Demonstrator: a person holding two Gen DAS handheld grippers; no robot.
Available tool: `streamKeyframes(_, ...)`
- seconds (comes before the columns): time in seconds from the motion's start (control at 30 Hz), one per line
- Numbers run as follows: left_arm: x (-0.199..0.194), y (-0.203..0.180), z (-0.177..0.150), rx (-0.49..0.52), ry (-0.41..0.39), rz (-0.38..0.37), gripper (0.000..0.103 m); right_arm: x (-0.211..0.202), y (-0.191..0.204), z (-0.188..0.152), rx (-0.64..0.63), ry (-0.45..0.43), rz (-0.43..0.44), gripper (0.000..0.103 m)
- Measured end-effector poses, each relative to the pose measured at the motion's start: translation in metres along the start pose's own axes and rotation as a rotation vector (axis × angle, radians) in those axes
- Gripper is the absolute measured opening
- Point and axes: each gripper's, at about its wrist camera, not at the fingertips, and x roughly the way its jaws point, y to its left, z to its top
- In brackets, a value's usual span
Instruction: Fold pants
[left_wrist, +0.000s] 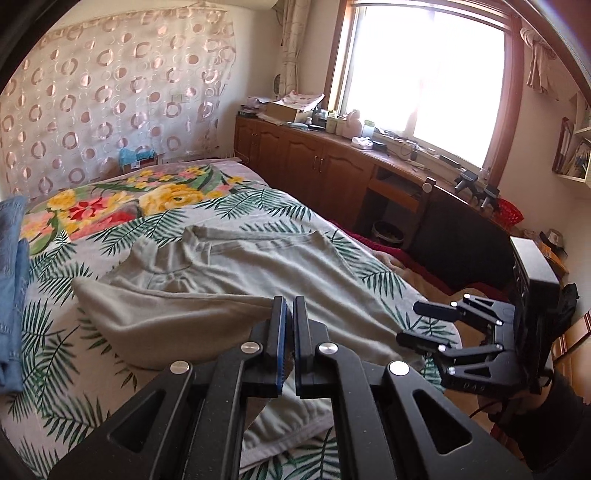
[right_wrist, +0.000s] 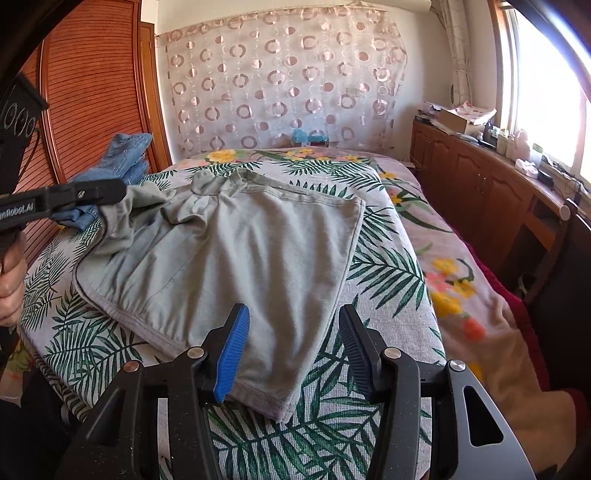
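Grey pants (left_wrist: 258, 266) (right_wrist: 240, 251) lie folded on the bed, waistband toward the far end. My left gripper (left_wrist: 290, 306) (right_wrist: 123, 192) is shut on a leg edge of the pants and holds that fabric lifted off the bed at the left side. My right gripper (right_wrist: 293, 325) (left_wrist: 408, 322) hovers over the near hem with its jaws apart. The hem lies under and between its fingers, and the pads do not press on it.
Folded blue jeans (left_wrist: 11, 258) (right_wrist: 125, 155) sit at the bed's left edge beside a wooden wardrobe (right_wrist: 92, 92). The leaf-print bedspread (right_wrist: 388, 277) covers the bed. Wooden cabinets (left_wrist: 314, 158) and a dark chair (left_wrist: 461, 240) line the window side. A hand (right_wrist: 9, 280) holds the left gripper.
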Motion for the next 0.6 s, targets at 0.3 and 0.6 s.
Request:
streamKeyframes(0.3, 0.010, 0.006, -0.004, -0.008, 0.035, 0.097, 0.012, 0.001, -0.001, -0.003, 0.004, 0.001, 0.005, 0.052)
streamKeyframes(0.6, -0.004, 0.039, -0.026, -0.063, 0.033, 0.136, 0.080, 0.006, 0.006, 0.000, 0.001, 0.001, 0.017, 0.052)
